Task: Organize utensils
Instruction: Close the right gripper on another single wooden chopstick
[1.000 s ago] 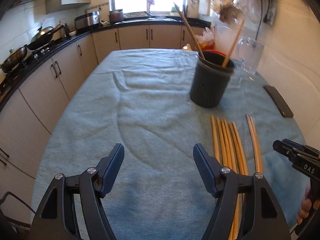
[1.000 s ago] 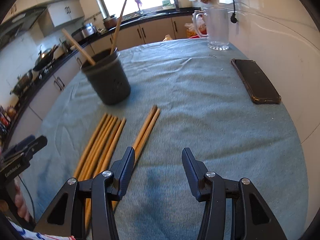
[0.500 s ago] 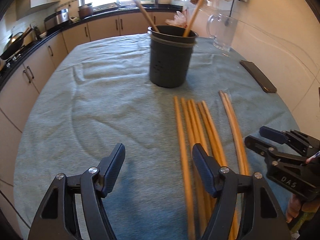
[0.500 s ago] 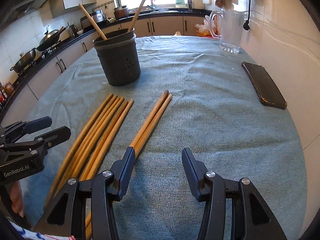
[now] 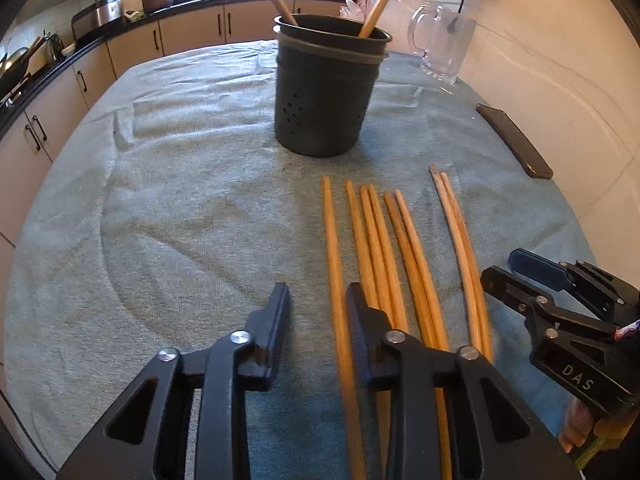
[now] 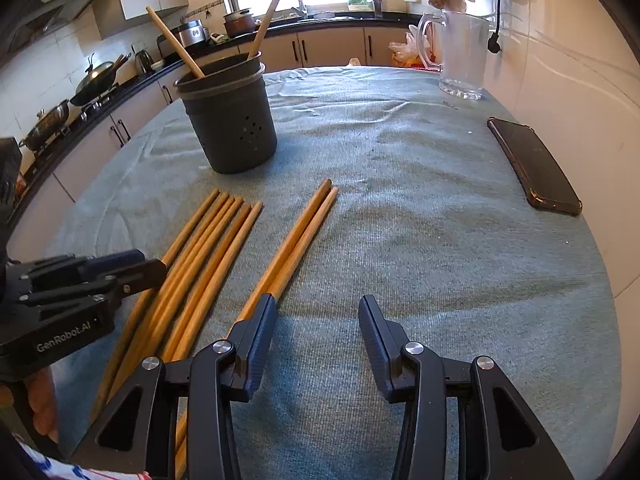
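Left wrist view shows the left gripper [image 5: 316,300] lower and nearer the chopsticks [image 5: 376,248] than a second ago; its jaws, wide then, are closing around the leftmost chopstick [image 5: 334,256], which lies between the fingers without being pinched. The other chopsticks lie in a row on the teal cloth [image 5: 180,200], with a separate pair [image 5: 456,224] to the right, all in front of the dark holder [image 5: 324,92], where two chopsticks already stand. The right gripper [image 6: 316,320] has barely shifted; its jaws are closing slightly over bare cloth, nothing between them, just right of the pair. A phone [image 6: 532,168] lies near the wall.
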A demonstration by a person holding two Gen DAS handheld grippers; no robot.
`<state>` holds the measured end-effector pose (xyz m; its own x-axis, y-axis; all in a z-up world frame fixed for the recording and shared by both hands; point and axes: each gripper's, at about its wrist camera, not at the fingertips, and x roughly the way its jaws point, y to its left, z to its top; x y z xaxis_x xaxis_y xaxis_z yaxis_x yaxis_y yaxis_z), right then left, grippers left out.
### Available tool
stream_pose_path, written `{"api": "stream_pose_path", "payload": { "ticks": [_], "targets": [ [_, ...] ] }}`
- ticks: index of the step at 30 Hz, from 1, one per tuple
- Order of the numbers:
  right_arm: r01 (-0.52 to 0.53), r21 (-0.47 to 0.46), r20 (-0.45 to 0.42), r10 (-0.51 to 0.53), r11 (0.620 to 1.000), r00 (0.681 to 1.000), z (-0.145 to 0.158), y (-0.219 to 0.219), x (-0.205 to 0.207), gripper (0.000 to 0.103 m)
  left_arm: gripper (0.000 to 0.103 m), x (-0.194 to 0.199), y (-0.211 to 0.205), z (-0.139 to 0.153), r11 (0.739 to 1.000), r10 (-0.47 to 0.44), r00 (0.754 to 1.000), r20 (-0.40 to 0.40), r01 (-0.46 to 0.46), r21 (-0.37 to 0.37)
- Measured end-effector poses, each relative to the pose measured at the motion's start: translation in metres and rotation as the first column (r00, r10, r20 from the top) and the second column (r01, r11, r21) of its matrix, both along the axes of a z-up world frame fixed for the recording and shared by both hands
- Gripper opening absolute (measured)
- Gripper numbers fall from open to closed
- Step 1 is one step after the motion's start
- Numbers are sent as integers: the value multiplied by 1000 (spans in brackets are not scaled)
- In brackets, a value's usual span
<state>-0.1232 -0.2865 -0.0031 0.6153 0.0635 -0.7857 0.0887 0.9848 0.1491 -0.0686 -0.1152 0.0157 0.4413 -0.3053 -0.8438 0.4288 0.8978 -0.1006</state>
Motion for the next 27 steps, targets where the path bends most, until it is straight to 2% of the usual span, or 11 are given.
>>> {"api": "stream_pose_path", "payload": {
  "ticks": [6,11,14,16,20,23,25,27],
  "targets": [
    [-21,-22,-2,21,1000,1000,0,7,7,47,15,5,4,-1,1000,28,1000,2,-28,0],
    [-20,-76,-26,18,997,999,1,14,18,46,14,3,12,0,998,61,998,-17,-61,-11],
    [-26,-84,-43,22,996,999,2,16,24,39,14,3,17,0,997,73,997,-21,-73,-11],
    [-23,-95,-71,17,995,997,0,19,27,27,14,2,21,0,996,84,996,-21,-84,-8],
    [-38,-149,-86,25,988,996,-1,23,23,27,14,2,28,0,994,105,994,-23,-105,-6],
    [-49,-143,-109,34,988,993,-1,23,28,26,14,4,31,0,992,121,992,-37,-121,-21],
    [-61,-119,-126,46,991,991,1,21,37,16,14,5,33,0,990,138,989,-48,-140,-31],
    [-65,-112,-131,50,992,990,1,17,44,11,14,4,34,-1,987,151,987,-58,-153,-39]
  ]
}}
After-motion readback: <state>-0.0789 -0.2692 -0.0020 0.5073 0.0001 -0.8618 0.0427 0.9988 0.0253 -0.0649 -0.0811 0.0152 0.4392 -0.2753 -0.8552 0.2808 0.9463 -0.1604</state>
